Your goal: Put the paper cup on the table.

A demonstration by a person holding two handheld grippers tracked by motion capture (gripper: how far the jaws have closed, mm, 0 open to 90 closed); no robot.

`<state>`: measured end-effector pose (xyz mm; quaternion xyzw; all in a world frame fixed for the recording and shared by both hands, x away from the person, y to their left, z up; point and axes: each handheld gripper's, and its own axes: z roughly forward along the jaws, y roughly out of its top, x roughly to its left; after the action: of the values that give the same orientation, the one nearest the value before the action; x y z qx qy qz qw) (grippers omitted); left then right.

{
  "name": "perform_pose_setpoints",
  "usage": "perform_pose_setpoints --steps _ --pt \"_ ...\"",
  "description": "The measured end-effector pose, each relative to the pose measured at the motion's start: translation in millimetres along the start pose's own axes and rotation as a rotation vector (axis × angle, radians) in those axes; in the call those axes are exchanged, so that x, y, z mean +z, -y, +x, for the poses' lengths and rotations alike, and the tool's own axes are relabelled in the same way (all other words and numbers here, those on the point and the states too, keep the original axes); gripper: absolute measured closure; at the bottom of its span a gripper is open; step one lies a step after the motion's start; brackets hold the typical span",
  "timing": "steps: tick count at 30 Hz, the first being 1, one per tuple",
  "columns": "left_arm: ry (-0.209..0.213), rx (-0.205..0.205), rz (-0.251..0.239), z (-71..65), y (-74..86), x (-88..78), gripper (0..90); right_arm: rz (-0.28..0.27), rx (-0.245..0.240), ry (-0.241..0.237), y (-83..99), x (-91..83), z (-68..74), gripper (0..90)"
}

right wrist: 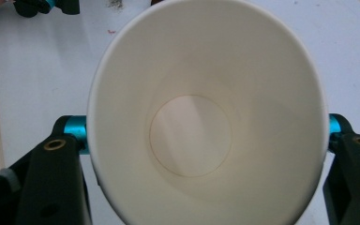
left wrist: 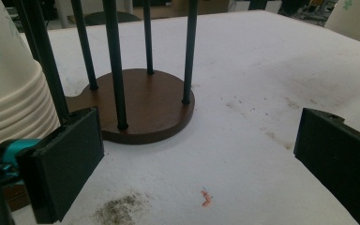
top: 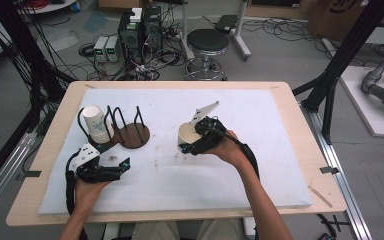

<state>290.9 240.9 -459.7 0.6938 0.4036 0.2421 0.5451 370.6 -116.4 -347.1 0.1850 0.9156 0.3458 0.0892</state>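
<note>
A white paper cup (top: 187,133) is held just above the white mat, and my right gripper (top: 192,145) is shut on it. In the right gripper view the cup (right wrist: 192,136) faces the camera with its mouth open and nothing inside, a jaw pressing each side. A stack of leaf-printed paper cups (top: 96,125) lies in the left bay of a black wire rack on a round wooden base (top: 134,135). My left gripper (top: 122,165) is open and holds nothing, low over the mat just in front of the rack base (left wrist: 145,103), with the stack (left wrist: 9,93) at its left.
The white foam mat (top: 260,150) covers most of the wooden table. A patch of dark crumbs (left wrist: 119,208) and a small red mark (left wrist: 206,197) lie near the left jaws. Behind the table stand a stool (top: 207,42), electronics boxes (top: 140,30) and floor cables.
</note>
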Motion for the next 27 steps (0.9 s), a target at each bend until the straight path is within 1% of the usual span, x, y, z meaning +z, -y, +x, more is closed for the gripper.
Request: perform_pose_setpoints --steps 6,7,15,17,23,26,27 --pt "0.009 -0.006 -0.016 1.2 0.7 -1.5 1.8 0.007 -0.004 -0.001 -0.1 1.7 -0.7 29.8" --pt "0.008 -0.014 -0.019 1.2 0.8 -1.6 1.8 0.008 -0.004 -0.001 0.0 2.0 -1.0 29.9" --pt "0.011 -0.012 -0.021 1.4 0.9 -1.8 1.8 0.017 0.001 0.001 -0.4 5.4 -2.2 29.8" --pt "0.011 -0.011 -0.021 1.4 0.9 -2.0 1.8 0.023 0.012 -0.001 -0.4 6.7 -2.9 29.8" --pt "0.012 -0.007 -0.028 1.3 1.3 -2.8 1.8 0.031 0.016 0.006 -1.1 12.5 -5.6 29.8" --pt "0.013 -0.005 -0.029 1.2 1.4 -3.0 1.8 0.05 0.025 0.007 -1.6 18.3 -6.8 29.8" --pt "0.012 -0.003 -0.029 1.2 1.4 -3.0 1.8 0.053 0.013 0.01 -1.9 20.7 -8.3 29.8"
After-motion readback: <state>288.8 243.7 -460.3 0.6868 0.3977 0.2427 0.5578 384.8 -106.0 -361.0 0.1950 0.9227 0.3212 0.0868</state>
